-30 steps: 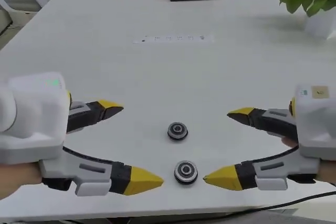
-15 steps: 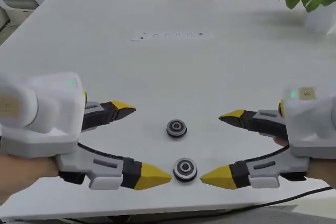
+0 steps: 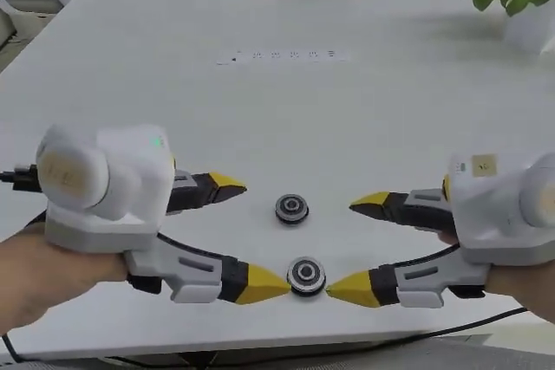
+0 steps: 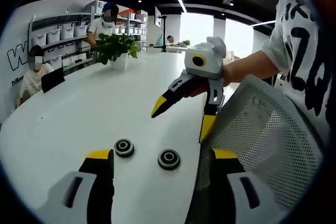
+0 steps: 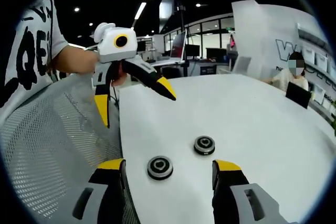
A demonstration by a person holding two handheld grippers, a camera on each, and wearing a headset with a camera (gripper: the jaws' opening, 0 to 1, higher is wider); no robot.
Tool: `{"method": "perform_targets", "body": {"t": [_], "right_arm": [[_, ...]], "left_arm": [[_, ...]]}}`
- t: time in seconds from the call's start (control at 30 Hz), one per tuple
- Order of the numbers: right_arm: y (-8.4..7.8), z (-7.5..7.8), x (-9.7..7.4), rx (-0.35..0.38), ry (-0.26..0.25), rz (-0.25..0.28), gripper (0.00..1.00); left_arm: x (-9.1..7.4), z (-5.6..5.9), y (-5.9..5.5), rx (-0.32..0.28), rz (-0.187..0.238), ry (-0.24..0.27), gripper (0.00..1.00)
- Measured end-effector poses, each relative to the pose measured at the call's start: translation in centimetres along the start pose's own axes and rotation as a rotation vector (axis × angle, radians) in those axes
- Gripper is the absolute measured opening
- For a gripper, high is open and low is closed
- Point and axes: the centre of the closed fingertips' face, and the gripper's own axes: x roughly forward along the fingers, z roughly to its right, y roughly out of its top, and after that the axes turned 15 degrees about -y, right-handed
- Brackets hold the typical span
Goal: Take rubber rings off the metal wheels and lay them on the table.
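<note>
Left gripper (image 3: 260,236) and right gripper (image 3: 344,246), jaws apart, flank the near wheel (image 3: 306,275) from 9 and 3 o'clock, seemingly to brace it for stripping.

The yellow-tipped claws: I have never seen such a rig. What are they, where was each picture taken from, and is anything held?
They are hand-held tools with two jaws each; a person grips one in each hand. The head view comes from a headset camera looking down on the left tool and right tool. The two round pictures come from a camera on each tool, looking out between its own jaws toward the other tool. On the white table lie two metal wheels, a near wheel and a far wheel. Both tools are open and hold nothing; their lower tips flank the near wheel.
</note>
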Motion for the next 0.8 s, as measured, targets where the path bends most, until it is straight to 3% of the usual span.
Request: {"method": "perform_targets", "body": {"t": [0.13,0.23,0.63,0.8], "right_arm": [[-0.6,-0.1,0.3,-0.015,0.004,-0.011,0.61],[-0.9,-0.1,0.4,-0.009,0.014,-0.013,0.57],[-2.3,-1.0,1.4,-0.017,0.047,-0.038,0.47],[-2.9,-1.0,1.9,0.001,0.054,-0.047,0.42]], "left_arm": [[0.7,0.1,-0.2,0.005,0.001,-0.021,0.66],[1.2,0.2,-0.7,0.025,-0.021,-0.039,0.63],[3.0,0.0,-1.4,0.002,-0.03,-0.072,0.47],[3.8,-0.3,-2.1,0.003,-0.057,-0.078,0.45]]}}
